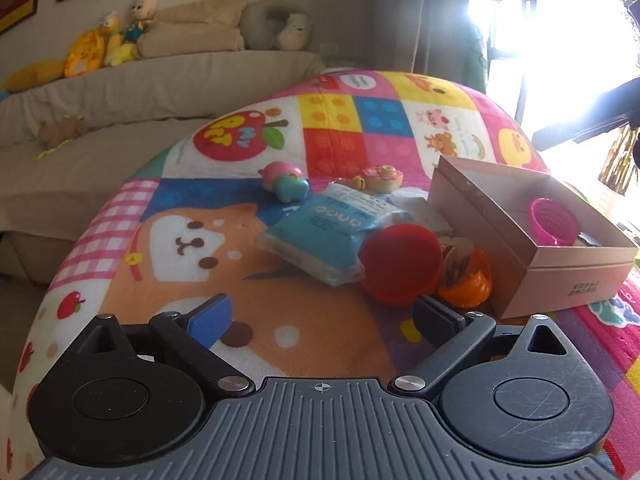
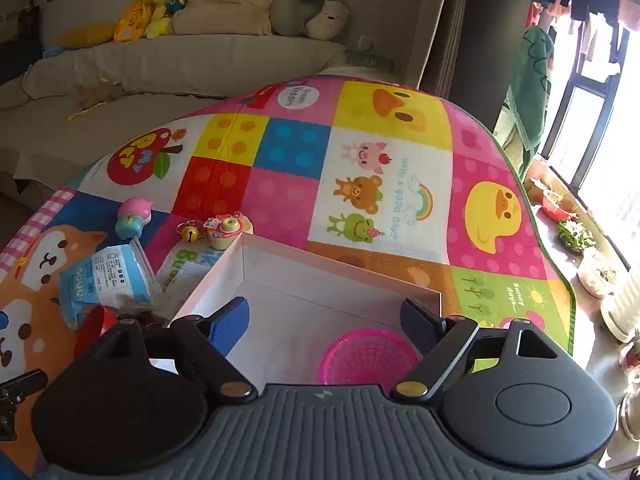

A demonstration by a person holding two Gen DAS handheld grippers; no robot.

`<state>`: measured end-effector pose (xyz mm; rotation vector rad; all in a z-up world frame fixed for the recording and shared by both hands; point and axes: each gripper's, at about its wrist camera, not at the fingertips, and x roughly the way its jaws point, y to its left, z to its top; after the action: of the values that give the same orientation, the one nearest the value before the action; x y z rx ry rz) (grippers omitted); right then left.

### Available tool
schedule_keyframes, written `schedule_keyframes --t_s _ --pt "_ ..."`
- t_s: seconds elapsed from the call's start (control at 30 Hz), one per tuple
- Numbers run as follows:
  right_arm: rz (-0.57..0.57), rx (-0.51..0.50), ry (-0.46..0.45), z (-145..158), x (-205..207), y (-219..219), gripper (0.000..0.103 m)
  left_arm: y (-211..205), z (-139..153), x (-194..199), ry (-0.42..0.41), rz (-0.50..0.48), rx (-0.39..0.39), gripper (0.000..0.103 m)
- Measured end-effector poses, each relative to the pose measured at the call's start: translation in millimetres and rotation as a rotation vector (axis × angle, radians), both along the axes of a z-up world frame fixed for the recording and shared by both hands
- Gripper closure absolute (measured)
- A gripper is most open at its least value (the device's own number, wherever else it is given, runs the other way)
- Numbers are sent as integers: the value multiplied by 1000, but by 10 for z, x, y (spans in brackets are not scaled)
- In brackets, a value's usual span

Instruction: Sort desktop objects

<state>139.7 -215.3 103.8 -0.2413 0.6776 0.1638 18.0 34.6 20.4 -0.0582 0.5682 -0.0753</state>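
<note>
My left gripper (image 1: 322,314) hovers open over the play mat, with nothing between its fingers. Just beyond its right finger lie a red round lid (image 1: 400,264) and an orange toy (image 1: 466,280). A blue packet (image 1: 324,232) lies behind them, then a pink-and-teal toy (image 1: 286,182) and a small toy camera (image 1: 378,178). To the right stands an open cardboard box (image 1: 560,276) holding a pink basket (image 1: 554,222). My right gripper (image 2: 326,320) is open above that box (image 2: 256,248), the pink basket (image 2: 368,356) just below its right finger. Left of the box I see the blue packet (image 2: 106,280), toy camera (image 2: 224,232) and pink-and-teal toy (image 2: 132,216).
A colourful play mat (image 2: 380,152) covers the surface. A beige sofa (image 1: 120,92) with plush toys runs along the far left. Plant pots (image 2: 576,236) line a window sill on the right. A small brass bell (image 2: 189,233) lies by the camera.
</note>
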Motion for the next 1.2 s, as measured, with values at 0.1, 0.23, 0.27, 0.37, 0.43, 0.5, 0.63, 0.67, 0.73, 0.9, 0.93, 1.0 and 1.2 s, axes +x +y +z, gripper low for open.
schedule_keyframes --t_s 0.1,0.23,0.27,0.37,0.43,0.5,0.63,0.67,0.73,0.9,0.93,1.0,1.2 --pt "11 -9 9 130 88 78 19 83 -44 32 24 1 -54 3" --pt "7 32 85 102 265 176 19 155 -76 63 47 3 -117 3" --pt "10 44 102 85 309 218 19 173 -86 62 49 8 -126 3" --pt "27 83 145 13 536 490 19 219 -82 54 39 29 -146 2" --pt "40 106 157 -18 747 717 26 250 -81 35 25 47 -157 2" --pt "54 148 206 -78 1027 933 46 276 -93 39 29 49 -172 2" --pt "-47 112 240 -375 1643 1308 39 272 -93 31 26 40 -175 2" --pt "-84 96 240 -460 1774 1360 34 274 -93 32 28 39 -177 2" --pt "-133 78 269 -621 1995 1421 29 295 -104 46 37 42 -189 2" --pt "-200 85 396 -940 2273 1413 36 372 -129 79 63 46 -240 2" --pt "-184 100 420 -966 2244 1418 42 368 -129 76 60 41 -240 2" --pt "-132 99 424 -956 2116 1453 42 344 -126 69 56 26 -231 2" --pt "9 166 340 -557 1448 1394 42 288 -123 49 49 6 -210 2"
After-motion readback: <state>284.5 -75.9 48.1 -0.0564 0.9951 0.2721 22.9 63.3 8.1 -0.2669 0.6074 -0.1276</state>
